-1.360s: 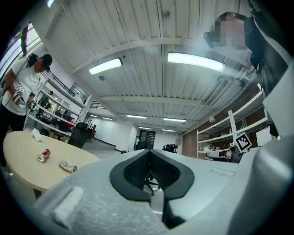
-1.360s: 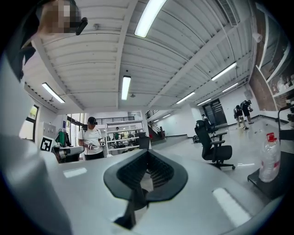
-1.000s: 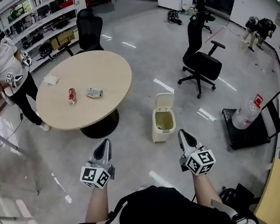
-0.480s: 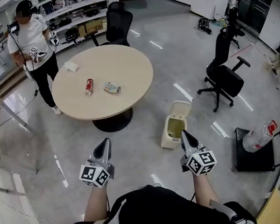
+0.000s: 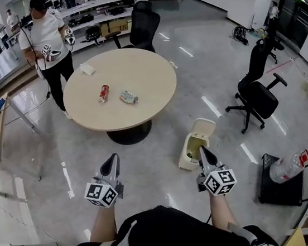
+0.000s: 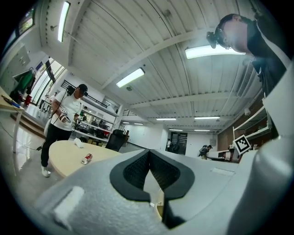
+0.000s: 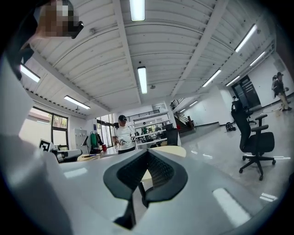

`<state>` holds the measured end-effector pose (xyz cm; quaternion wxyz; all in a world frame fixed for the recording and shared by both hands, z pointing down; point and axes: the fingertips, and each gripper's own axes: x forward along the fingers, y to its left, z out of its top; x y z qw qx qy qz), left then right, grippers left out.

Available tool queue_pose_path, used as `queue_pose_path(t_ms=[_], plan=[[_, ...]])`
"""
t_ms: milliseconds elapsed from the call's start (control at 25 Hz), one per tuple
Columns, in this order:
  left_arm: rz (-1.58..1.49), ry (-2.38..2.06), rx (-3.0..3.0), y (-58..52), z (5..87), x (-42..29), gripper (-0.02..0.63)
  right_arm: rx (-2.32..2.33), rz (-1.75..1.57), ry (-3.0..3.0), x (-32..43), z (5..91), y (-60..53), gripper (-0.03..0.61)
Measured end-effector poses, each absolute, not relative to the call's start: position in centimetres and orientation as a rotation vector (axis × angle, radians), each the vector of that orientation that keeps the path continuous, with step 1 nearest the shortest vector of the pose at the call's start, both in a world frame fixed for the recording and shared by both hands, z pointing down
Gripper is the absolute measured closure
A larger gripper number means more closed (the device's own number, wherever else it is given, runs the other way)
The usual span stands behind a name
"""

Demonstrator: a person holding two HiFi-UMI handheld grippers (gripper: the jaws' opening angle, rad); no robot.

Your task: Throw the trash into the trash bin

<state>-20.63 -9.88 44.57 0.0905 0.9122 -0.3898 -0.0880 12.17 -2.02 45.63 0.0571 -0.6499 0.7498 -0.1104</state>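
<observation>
The trash is seen on the round worktop (image 5: 155, 69). A red can (image 5: 104, 93) is laid on its side, a crushed pale container (image 5: 129, 97) lies just beside it to the right, and a crumpled white paper (image 5: 88, 70) is set nearer the far edge. All three lie well ahead of both hand-held grippers, untouched, with bare floor between.

The trash bin (image 5: 189, 153) is stood on the floor to the right of the worktop's pedestal, with its lid (image 5: 204, 125) tipped open. In the head view, the right hand-held gripper (image 5: 204, 152) is seen just in front of the bin's near side. Its jaws are pressed together with nothing between them.

The left hand-held gripper (image 5: 112, 161) is held over bare floor and pointed toward the worktop. Its jaws are likewise closed and empty. In the left gripper view, the red can is seen beyond the jaws, off to the left.

A person in a white shirt (image 5: 47, 35) is stood at the worktop's far side.
</observation>
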Motion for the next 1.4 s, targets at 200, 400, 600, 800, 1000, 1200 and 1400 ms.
queue_pose_path(t_ms=[200,400,600,800,1000,1200,1400], plan=[[-0.253,-1.186,2.703,-9.7,44.5,-19.0,0.614,-1.93,-0.324,2.327,13.8,45.5,-3.4,0.572],[-0.245,-1.281,2.663,-9.4,44.6,-18.9,0.614,-1.843,-0.313,2.378,14.3,45.3,-5.0,0.572],[-0.261,-1.315,2.674,-8.4,44.3,-17.2,0.614,-1.773,-0.35,2.426,15.2,46.8,-6.1,0.572],[-0.244,-1.4,2.637,-8.4,44.9,-18.2,0.614,-1.722,-0.395,2.496,13.7,48.4,-7.4,0.572],[-0.201,-1.391,2.638,-9.4,45.0,-19.3,0.614,-1.695,-0.417,2.501,12.0,48.9,-9.4,0.572],[-0.187,-1.376,2.663,-12.5,45.0,-20.3,0.614,-1.699,-0.383,2.485,10.4,48.8,-11.9,0.572],[-0.241,-1.328,2.704,-17.5,44.3,-20.0,0.614,-1.762,-0.33,2.446,10.8,47.7,-15.6,0.572]])
